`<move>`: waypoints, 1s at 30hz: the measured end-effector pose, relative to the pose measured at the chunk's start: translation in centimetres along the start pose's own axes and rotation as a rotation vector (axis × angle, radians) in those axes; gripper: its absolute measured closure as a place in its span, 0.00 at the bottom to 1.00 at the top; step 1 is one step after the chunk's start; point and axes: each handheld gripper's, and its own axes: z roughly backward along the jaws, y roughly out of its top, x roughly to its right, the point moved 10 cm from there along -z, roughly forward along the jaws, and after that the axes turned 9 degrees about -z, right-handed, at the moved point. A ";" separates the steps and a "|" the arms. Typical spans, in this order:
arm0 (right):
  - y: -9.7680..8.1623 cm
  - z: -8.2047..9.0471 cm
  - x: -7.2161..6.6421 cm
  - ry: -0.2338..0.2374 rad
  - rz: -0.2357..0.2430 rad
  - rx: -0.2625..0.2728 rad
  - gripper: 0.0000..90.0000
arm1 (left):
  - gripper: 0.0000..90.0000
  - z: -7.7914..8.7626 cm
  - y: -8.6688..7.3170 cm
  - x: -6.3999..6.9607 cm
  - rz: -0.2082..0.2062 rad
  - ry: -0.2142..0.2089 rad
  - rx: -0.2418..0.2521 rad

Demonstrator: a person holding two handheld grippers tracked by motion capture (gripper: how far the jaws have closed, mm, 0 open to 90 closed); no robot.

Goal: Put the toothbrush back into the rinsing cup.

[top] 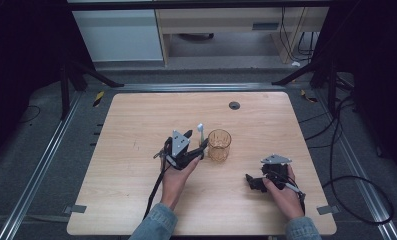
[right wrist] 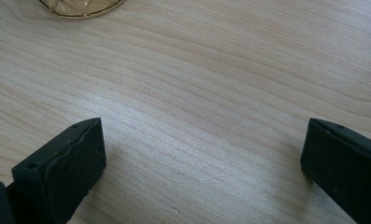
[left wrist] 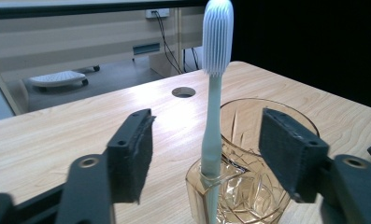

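Left gripper view: your left gripper (left wrist: 206, 154) has let go of the toothbrush (left wrist: 214, 93); back away straight, without bumping the amber glass (left wrist: 267, 186).

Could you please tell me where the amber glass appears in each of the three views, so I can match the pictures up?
High view: the amber glass stands near the table's middle, just right of the left gripper.
Left gripper view: the glass sits low and centre-right between the open jaws, with the toothbrush standing in it.
Right gripper view: only its base peeks in at the top edge, left of centre.
Shared landmark: the glass's cut pattern on the light wooden table.
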 end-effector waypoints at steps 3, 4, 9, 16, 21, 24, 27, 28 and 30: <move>0.0 0.0 0.0 0.000 0.000 0.000 0.00 | 0.32 0.0 -0.1 0.1 -0.005 -0.024 -0.025; 0.0 0.0 0.0 0.000 0.001 0.000 0.00 | 0.30 0.0 -0.2 0.1 -0.012 -0.032 -0.033; 0.0 0.0 0.0 0.000 0.000 0.000 0.00 | 0.27 0.1 0.0 0.3 -0.031 -0.048 -0.040; 0.0 0.0 0.0 -0.001 0.000 0.000 0.01 | 0.21 0.5 -0.5 0.6 -0.064 -0.085 -0.093; 0.0 0.0 0.0 -0.001 -0.001 -0.001 0.00 | 0.17 0.9 -1.2 0.5 -0.069 -0.110 -0.140; 0.0 0.0 0.0 -0.002 0.000 0.000 0.00 | 0.15 1.1 -1.5 0.3 -0.079 -0.119 -0.168; 0.0 0.0 0.0 -0.002 -0.002 -0.001 0.00 | 0.13 1.5 -1.7 -0.3 -0.074 -0.124 -0.185; 0.0 0.0 0.0 -0.002 -0.002 -0.001 0.00 | 0.13 1.7 -1.8 -0.5 -0.073 -0.125 -0.190; 0.0 0.0 0.0 -0.002 -0.001 0.000 0.00 | 0.13 2.0 -1.8 -0.8 -0.073 -0.129 -0.196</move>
